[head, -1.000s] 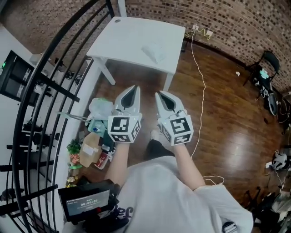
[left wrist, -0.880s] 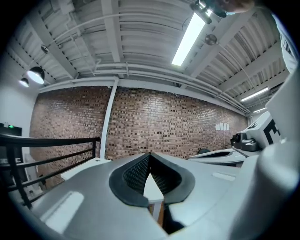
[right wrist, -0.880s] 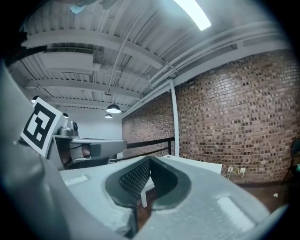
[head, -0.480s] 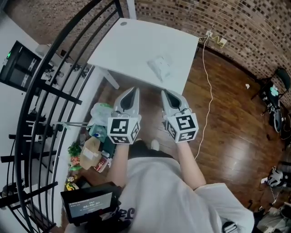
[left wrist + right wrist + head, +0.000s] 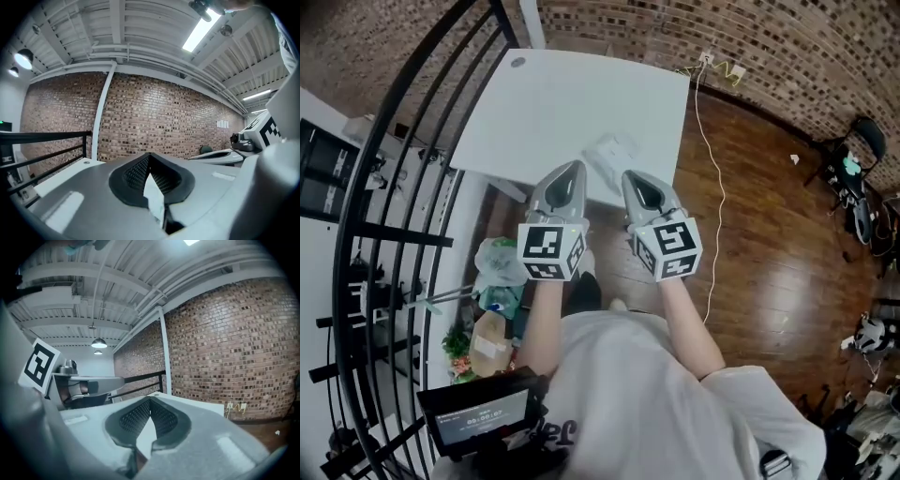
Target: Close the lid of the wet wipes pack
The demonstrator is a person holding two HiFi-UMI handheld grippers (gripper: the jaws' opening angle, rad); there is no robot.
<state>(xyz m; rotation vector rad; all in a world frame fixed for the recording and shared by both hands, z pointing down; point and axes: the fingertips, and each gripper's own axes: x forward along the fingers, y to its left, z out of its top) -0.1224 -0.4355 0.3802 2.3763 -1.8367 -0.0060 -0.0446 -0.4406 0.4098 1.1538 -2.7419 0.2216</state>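
The wet wipes pack (image 5: pixel 612 153) is a pale, whitish packet lying on the white table (image 5: pixel 544 103), near its front edge. It is too small in the head view to tell how its lid stands. My left gripper (image 5: pixel 571 171) is shut and empty, its tip just left of the pack and below it. My right gripper (image 5: pixel 631 177) is also shut and empty, its tip just right of the pack. In the left gripper view (image 5: pixel 149 157) and the right gripper view (image 5: pixel 150 401) the jaws meet at the tip and point at the brick wall; the pack is hidden there.
A black curved railing (image 5: pixel 403 141) runs along the left. Bags and a cardboard box (image 5: pixel 492 309) lie on the floor beneath it. A white cable (image 5: pixel 717 187) trails over the wooden floor at right, with a chair (image 5: pixel 862 145) beyond. A dark screen (image 5: pixel 478 422) sits at lower left.
The person has stepped closer to the table. Both grippers, still shut, have come from over the floor up to the table's front edge, one on either side of the pack.
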